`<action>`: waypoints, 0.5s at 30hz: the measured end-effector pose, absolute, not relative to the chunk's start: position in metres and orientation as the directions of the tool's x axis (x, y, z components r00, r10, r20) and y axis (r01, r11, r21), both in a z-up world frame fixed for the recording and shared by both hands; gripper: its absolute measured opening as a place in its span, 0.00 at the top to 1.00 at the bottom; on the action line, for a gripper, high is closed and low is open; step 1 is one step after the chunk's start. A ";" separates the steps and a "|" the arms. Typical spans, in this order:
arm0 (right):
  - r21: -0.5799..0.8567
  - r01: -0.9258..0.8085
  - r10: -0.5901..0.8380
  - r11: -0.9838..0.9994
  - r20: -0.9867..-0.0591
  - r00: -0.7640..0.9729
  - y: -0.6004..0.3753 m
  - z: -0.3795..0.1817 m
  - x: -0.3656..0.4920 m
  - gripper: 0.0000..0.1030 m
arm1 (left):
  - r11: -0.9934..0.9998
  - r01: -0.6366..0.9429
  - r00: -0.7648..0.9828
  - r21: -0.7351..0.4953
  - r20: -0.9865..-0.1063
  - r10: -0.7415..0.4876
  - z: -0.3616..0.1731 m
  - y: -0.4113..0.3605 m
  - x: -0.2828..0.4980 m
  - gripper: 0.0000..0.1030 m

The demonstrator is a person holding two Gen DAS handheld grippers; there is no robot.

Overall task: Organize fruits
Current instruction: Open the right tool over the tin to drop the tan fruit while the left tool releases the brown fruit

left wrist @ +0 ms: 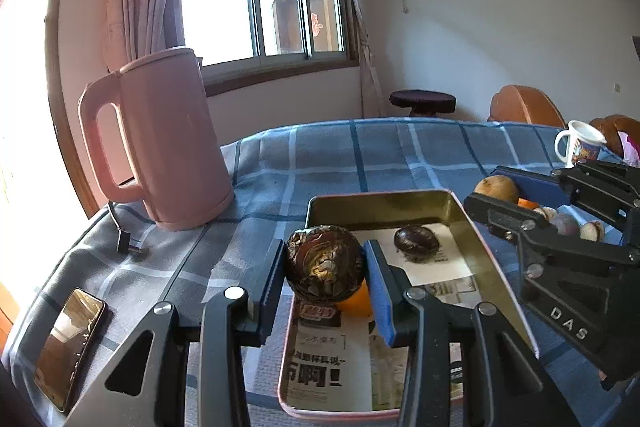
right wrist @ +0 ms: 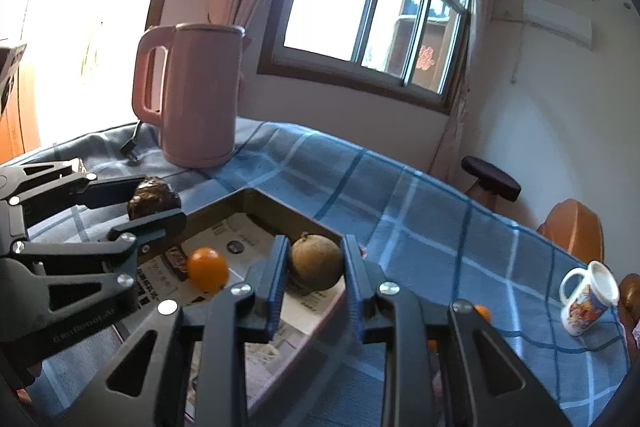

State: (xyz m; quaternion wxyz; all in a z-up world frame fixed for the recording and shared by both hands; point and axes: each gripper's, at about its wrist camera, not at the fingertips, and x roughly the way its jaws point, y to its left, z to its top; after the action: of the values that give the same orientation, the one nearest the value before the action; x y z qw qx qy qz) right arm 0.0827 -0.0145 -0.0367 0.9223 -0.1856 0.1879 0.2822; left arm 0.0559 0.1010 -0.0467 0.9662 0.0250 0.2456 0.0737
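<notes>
My left gripper is shut on a dark wrinkled passion fruit and holds it over the near part of the metal tray. A second dark passion fruit lies in the tray, and a small orange shows just below the held fruit. My right gripper is shut on a round brown fruit above the tray's right rim. The orange lies in the tray on newspaper. The left gripper with its passion fruit shows at the left.
A pink kettle with its loose plug stands at the back left. A phone lies at the near left. A white mug stands at the right. Several small fruits lie right of the tray on the blue checked cloth.
</notes>
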 end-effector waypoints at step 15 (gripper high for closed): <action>-0.207 -0.633 0.451 0.746 -0.543 0.708 0.002 -0.055 0.093 0.71 | 0.988 -0.109 0.833 0.110 -0.532 0.151 -0.060 0.102 0.069 0.60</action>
State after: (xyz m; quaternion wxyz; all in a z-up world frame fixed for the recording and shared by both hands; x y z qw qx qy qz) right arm 0.0933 0.0016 -0.0550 0.9038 -0.1932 0.2366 0.2998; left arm 0.0687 0.1021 -0.0603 0.9567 0.0377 0.2805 0.0678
